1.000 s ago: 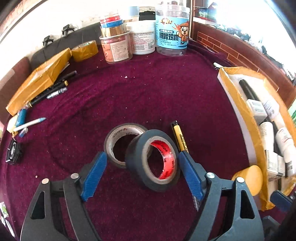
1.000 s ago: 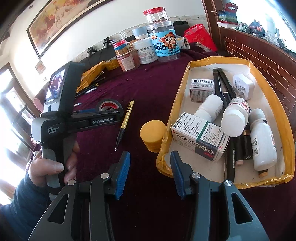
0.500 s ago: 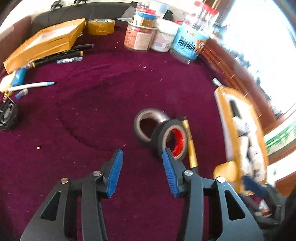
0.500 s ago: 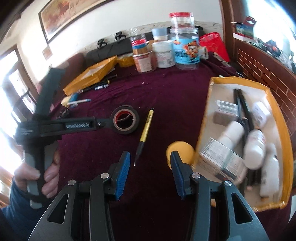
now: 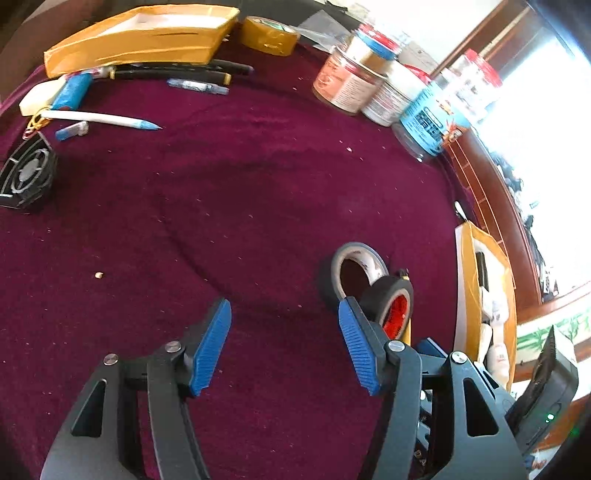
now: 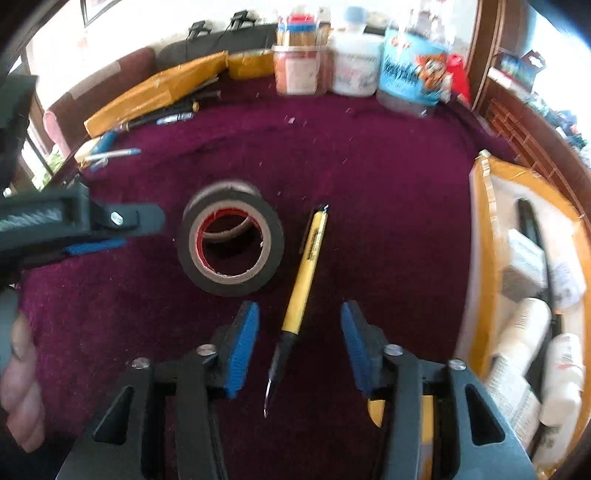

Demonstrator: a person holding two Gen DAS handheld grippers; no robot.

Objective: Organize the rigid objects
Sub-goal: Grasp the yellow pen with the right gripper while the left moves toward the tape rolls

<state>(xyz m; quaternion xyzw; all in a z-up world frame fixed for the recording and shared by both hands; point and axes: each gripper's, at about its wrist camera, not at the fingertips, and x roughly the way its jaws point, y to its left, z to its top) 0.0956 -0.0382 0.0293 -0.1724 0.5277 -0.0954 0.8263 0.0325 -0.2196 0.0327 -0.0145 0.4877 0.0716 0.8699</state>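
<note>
An open yellow cardboard tray [image 6: 480, 236] was seen at the right edge of the dark red velvet tabletop [image 6: 369, 177]; white plastic bottles [image 6: 524, 332], small printed cartons [image 6: 524, 258] and a long black pen-like item [image 6: 530, 221] were lodged in it. A second, shallow yellow tray [image 5: 140, 37] was recorded at the far left, and nothing could be made out inside it. A row of labelled plastic jars [image 6: 354, 66] was lined up along the far edge, their contents being unreadable. The left gripper [image 5: 284, 336] was held with its blue-padded fingers apart and nothing between them, above bare velvet. The right gripper [image 6: 299, 343] was likewise spread, with the yellow-barrelled black-tipped pen [image 6: 303, 284] lying on the cloth between its fingers and no contact visible. Two rolls of black tape [image 6: 231, 243], one leaning against the other, were located just left of the pen. Only the left wrist view disclosed a black fan housing [image 5: 26, 177], a white pen with a blue tip [image 5: 99, 120] and a roll of yellow tape [image 5: 267, 35]. Only the right wrist view disclosed the person's left hand [image 6: 18, 384] around its handle.
</note>
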